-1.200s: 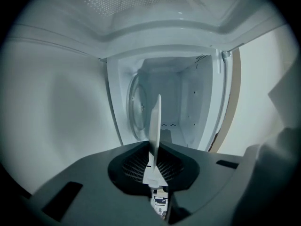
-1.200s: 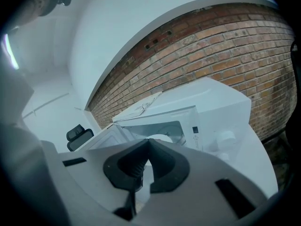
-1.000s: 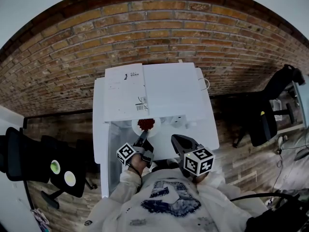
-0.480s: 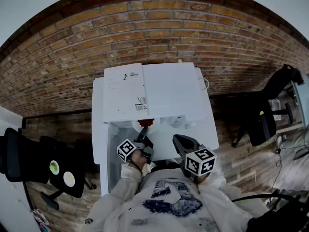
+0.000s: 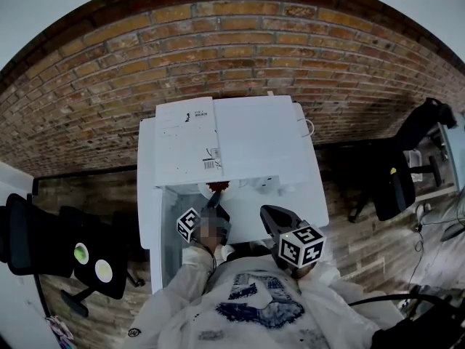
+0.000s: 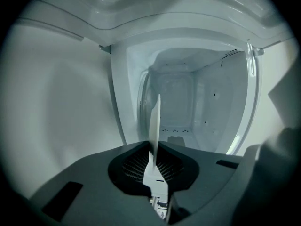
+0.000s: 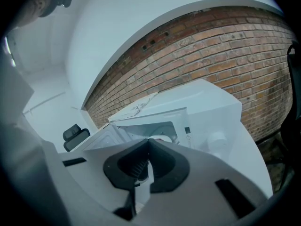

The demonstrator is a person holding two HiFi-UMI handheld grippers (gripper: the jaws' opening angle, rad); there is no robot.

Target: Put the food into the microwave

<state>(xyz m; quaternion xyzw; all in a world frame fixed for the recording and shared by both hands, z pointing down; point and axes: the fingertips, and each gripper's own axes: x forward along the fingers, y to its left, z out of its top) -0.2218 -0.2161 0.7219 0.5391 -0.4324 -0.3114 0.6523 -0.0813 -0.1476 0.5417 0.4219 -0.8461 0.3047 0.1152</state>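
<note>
A white microwave [image 5: 254, 137] stands on a white table [image 5: 309, 209] with its door [image 5: 147, 195] swung open to the left. My left gripper [image 5: 213, 201] is shut on the rim of a white plate of red food [image 5: 218, 187], which sits at the mouth of the oven, half hidden under its top. In the left gripper view the plate [image 6: 154, 121] shows edge-on between the pressed jaws of the left gripper [image 6: 154, 146], with the empty cavity [image 6: 188, 102] straight ahead. My right gripper [image 5: 275, 215] hangs shut and empty before the microwave [image 7: 207, 107]; the right gripper [image 7: 149, 142] points at the opening.
Small white objects [image 5: 267, 184] lie on the table by the microwave's front right. A paper label [image 5: 187, 140] and a cable loop [image 5: 310, 127] are on its top. A brick wall [image 5: 240, 49] is behind. Black office chairs stand at the left [image 5: 43, 238] and right [image 5: 403, 173].
My left gripper has carried the plate forward toward the oven mouth, so more of the red food is hidden under the microwave's top. The right gripper has stayed put.
</note>
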